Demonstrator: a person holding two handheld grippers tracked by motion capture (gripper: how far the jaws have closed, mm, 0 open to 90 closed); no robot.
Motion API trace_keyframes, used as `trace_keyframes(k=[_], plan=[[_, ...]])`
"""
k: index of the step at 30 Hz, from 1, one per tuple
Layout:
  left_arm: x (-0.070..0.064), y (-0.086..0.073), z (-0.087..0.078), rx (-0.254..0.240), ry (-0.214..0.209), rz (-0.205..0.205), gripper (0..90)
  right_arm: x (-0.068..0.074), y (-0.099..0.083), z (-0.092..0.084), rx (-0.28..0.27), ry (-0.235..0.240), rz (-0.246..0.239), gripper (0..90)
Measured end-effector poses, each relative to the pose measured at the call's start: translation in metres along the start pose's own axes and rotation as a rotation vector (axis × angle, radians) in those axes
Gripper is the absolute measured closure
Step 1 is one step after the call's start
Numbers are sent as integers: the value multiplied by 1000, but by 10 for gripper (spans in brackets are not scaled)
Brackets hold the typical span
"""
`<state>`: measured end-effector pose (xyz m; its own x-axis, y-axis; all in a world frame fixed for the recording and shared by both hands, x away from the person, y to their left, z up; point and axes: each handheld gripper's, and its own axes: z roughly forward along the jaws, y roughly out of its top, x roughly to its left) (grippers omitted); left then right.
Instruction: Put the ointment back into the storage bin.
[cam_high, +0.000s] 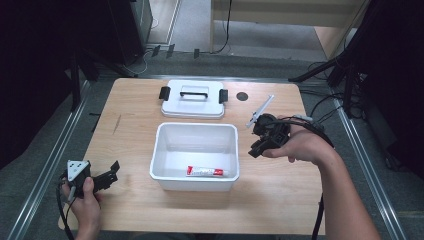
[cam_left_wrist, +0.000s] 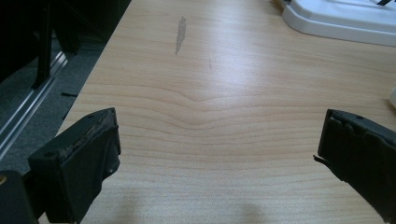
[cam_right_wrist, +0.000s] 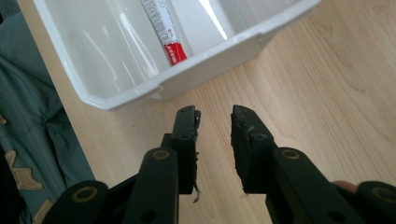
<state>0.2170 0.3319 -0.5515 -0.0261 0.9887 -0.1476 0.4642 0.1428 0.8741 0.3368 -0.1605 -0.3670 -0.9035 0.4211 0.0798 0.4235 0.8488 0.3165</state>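
White bin (cam_high: 165, 145), red-white tube (cam_high: 206, 171)

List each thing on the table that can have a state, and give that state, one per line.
White bin: open, lid off.
Lid: flat on the table behind the bin, handle up.
Toothpaste tube: lying inside the bin.
Left gripper: open wide, empty.
Right gripper: slightly open, empty.
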Motion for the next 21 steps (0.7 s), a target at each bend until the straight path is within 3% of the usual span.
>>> trace_keyframes(k=[15,21], plan=[[1,0,0,1,-1,-5,0,-13,-52,21,4,-42,132,483],[1,0,0,-1,-1,-3,0,-20,-75,35,-32,-74,205,393]])
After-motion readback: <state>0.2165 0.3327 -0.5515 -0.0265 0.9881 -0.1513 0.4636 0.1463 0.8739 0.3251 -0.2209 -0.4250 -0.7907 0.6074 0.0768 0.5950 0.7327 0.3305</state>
